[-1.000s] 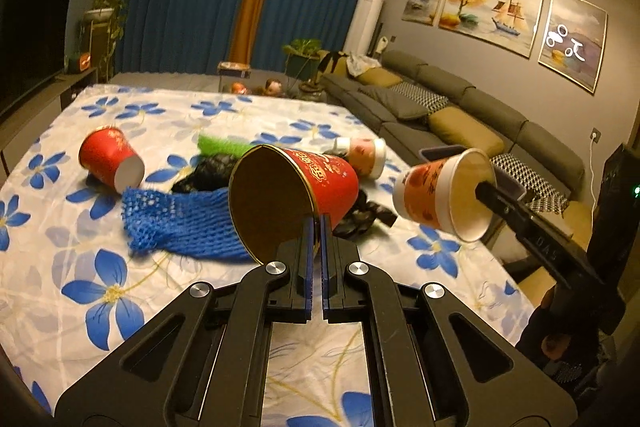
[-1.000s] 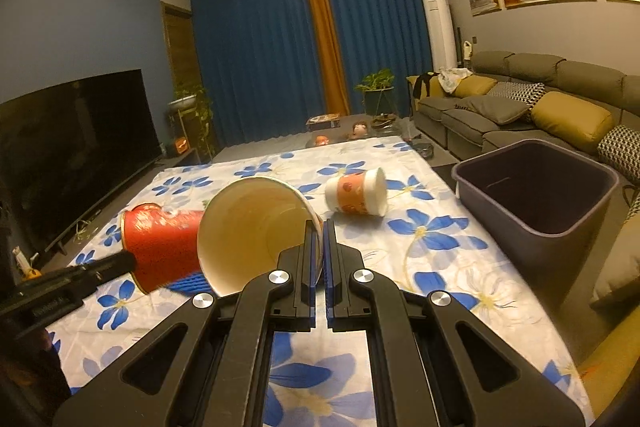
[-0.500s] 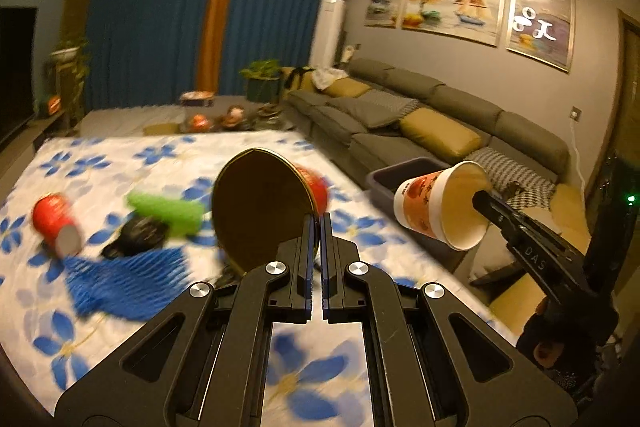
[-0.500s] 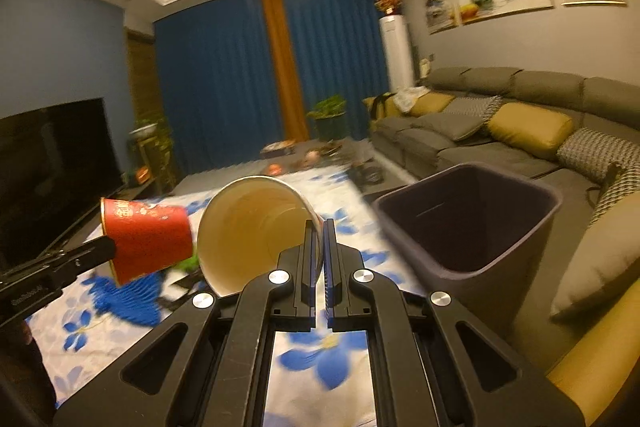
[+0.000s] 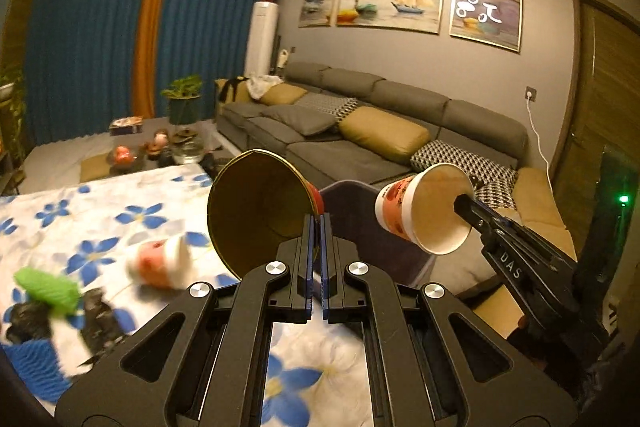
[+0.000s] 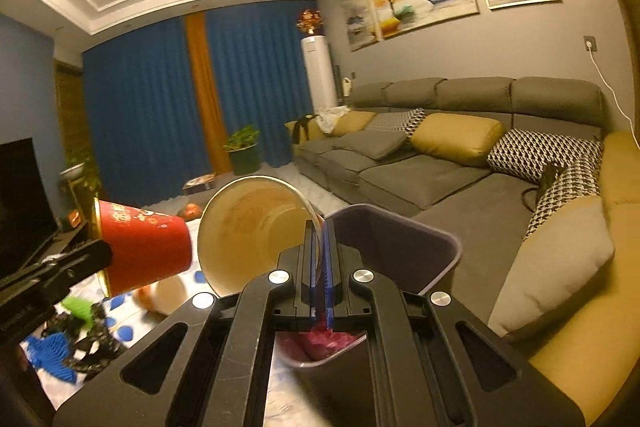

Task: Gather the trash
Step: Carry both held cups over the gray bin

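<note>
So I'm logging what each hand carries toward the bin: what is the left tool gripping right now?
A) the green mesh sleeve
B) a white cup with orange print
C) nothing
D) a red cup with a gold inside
D: the left tool is shut on the rim of the red cup, whose gold inside faces its camera; the white cup is in the right tool.

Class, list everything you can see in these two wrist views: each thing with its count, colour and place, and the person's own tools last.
red paper cup: 1, red, gold inside, held in left tongs
white paper cup: 1, white with orange print, held in right tongs
lying cup: 1, white and orange, on tablecloth
bin: 1, dark purple, beside table, something pink inside
tablecloth: 1, white with blue flowers
foam net: 1, blue, on tablecloth
sofa: 1, grey, along wall
left tongs: shut on red cup's rim
right tongs: shut on white cup's rim
</note>
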A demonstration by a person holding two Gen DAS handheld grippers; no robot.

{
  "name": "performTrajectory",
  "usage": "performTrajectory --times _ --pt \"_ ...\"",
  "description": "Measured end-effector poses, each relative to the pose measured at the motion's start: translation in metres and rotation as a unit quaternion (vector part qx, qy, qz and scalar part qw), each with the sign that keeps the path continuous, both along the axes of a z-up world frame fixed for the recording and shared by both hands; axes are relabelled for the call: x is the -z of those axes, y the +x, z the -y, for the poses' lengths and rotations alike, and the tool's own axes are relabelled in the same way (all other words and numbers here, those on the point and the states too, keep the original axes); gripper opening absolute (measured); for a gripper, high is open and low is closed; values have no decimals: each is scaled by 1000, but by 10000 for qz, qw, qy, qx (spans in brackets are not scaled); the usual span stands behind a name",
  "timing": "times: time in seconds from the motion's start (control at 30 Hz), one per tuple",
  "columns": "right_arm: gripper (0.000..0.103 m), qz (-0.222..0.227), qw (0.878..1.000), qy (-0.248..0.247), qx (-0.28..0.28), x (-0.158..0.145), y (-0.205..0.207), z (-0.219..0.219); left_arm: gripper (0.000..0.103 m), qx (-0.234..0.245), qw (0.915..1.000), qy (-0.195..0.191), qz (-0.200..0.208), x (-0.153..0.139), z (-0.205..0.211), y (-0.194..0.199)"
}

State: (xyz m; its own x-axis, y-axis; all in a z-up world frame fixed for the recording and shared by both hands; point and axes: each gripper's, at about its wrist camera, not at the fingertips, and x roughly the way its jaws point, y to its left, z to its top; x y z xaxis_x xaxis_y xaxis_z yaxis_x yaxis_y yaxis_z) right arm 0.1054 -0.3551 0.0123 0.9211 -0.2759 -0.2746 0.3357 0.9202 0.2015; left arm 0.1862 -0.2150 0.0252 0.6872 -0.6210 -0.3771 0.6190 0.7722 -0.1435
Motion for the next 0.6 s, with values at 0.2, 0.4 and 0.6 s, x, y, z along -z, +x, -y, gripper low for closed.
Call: performTrajectory --times 0.2,0.4,0.6 --pt "4 -71 9999 75 82 4 11 24 2 133 9998 60 -135 15 29 22" --pt "4 -177 9997 140 100 11 23 39 2 232 9993 113 -286 28 45 36" --pt "4 -283 9994 170 124 16 32 47 2 316 9986 179 -373 35 60 42"
